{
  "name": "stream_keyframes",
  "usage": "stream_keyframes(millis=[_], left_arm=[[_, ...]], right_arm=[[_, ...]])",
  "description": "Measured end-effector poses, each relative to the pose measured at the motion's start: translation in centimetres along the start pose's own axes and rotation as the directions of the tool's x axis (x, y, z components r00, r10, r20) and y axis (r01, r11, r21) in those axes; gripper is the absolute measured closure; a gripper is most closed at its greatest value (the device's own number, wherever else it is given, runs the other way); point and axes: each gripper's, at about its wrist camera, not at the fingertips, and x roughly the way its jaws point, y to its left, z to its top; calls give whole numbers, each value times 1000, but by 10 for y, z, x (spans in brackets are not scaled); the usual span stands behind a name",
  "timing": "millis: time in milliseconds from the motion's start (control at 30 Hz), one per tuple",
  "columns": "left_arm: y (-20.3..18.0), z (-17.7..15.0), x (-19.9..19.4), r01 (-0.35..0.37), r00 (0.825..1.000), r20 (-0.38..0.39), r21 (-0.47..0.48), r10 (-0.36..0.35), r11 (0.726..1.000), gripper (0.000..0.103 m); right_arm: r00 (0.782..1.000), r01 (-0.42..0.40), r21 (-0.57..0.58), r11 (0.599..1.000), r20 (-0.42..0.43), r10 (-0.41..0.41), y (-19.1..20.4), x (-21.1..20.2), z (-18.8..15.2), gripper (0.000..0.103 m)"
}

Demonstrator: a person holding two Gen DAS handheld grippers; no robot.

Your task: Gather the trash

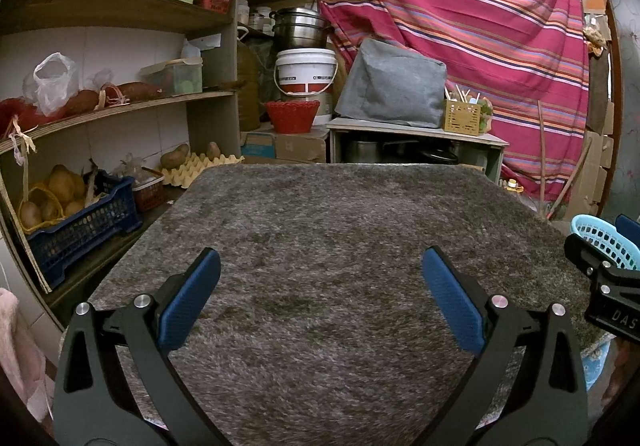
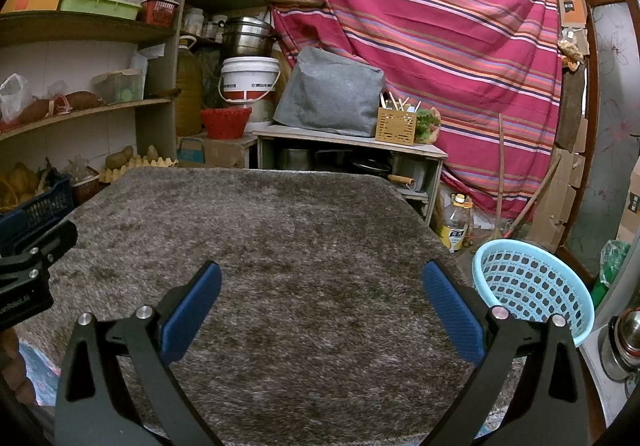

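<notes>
A shaggy grey-brown rug point(image 1: 328, 230) covers the table in front of me; it also fills the right wrist view point(image 2: 280, 230). No trash shows on it in either view. My left gripper point(image 1: 320, 266) is open and empty above the rug's near part. My right gripper point(image 2: 320, 278) is open and empty above the rug too. A light blue perforated plastic basket point(image 2: 532, 286) stands off the table's right edge, just right of my right gripper; its rim also shows in the left wrist view point(image 1: 604, 242). The basket looks empty.
Wooden shelves point(image 1: 112, 5) with food, bags and a dark blue crate point(image 1: 80, 226) stand at the left. Behind the table are a low cabinet point(image 2: 352, 149) with a grey cover, a white bucket point(image 1: 306, 71), a red basket point(image 2: 225, 121) and a striped red curtain point(image 2: 420, 25).
</notes>
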Motion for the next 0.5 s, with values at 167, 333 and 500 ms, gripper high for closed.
stream_keyframes(millis=[167, 333, 500], left_arm=[[0, 1, 1, 2, 1000, 2, 1, -2, 1000, 5], [1, 3, 3, -3, 1000, 5, 4, 3, 1000, 5], [2, 4, 5, 4, 1000, 3, 6, -4, 1000, 5]], right_arm=[[1000, 2, -1, 1000, -1, -2, 0, 0, -1, 4], [1000, 7, 2, 1000, 3, -7, -2, -1, -1, 4], [1000, 7, 2, 1000, -2, -7, -2, -1, 0, 4]])
